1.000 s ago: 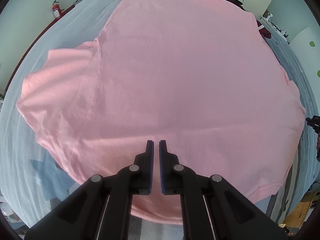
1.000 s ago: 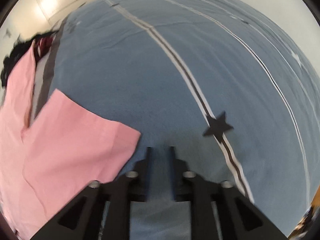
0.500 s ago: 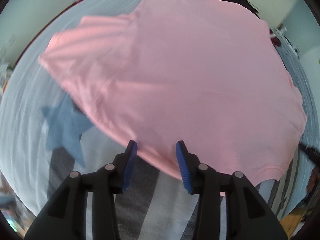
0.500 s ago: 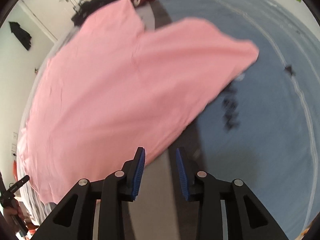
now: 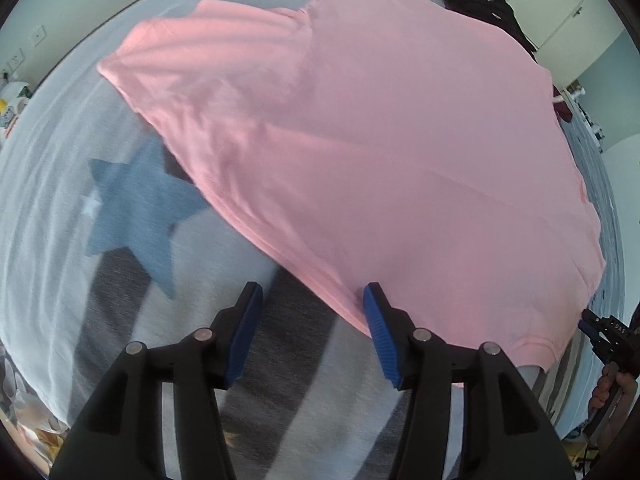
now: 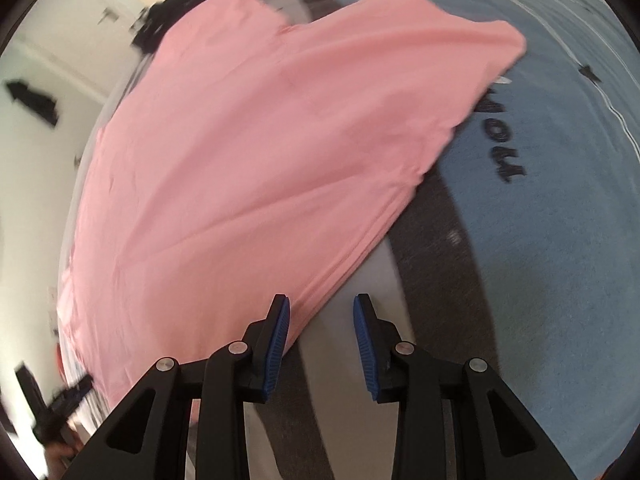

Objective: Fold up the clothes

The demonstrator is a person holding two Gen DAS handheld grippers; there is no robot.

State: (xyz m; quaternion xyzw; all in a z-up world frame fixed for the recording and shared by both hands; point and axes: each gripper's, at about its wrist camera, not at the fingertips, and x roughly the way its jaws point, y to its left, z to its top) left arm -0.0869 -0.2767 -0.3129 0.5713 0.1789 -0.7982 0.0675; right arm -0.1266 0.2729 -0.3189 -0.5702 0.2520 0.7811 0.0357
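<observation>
A pink T-shirt lies spread flat on the bed, its sleeves out to either side. The left gripper hangs over the shirt's side edge, its jaws opening with nothing pinched between them. The right gripper stands apart over the opposite edge, also gripping nothing.
</observation>
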